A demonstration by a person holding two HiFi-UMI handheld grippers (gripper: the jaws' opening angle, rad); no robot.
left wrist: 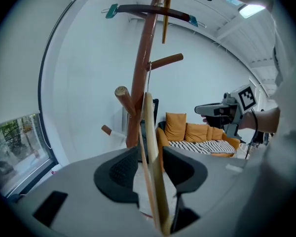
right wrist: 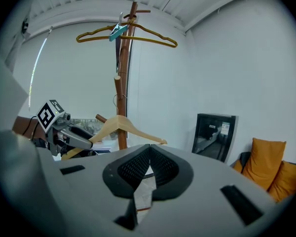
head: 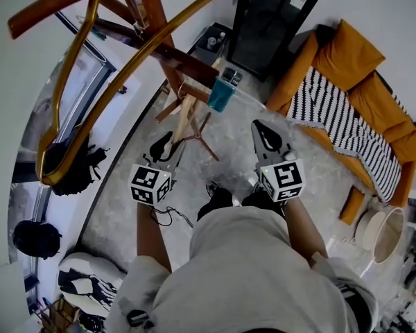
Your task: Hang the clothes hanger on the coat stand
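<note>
Hanger [right wrist: 119,125] is seemingly hanging on the stand [right wrist: 122,58] already, left gripper [left wrist: 149,154] gaping loose around it, right gripper [right wrist: 149,154] idling closed, empty.

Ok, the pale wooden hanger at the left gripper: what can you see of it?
The wooden hanger is pale, bare-looking wood: a shallow arched bar with a thin wire hook on top, no clothes on it. It hangs upright, low against the coat stand pole, its hook apparently over a short peg. One arm lies between the left gripper jaws, which stand apart around it.
</note>
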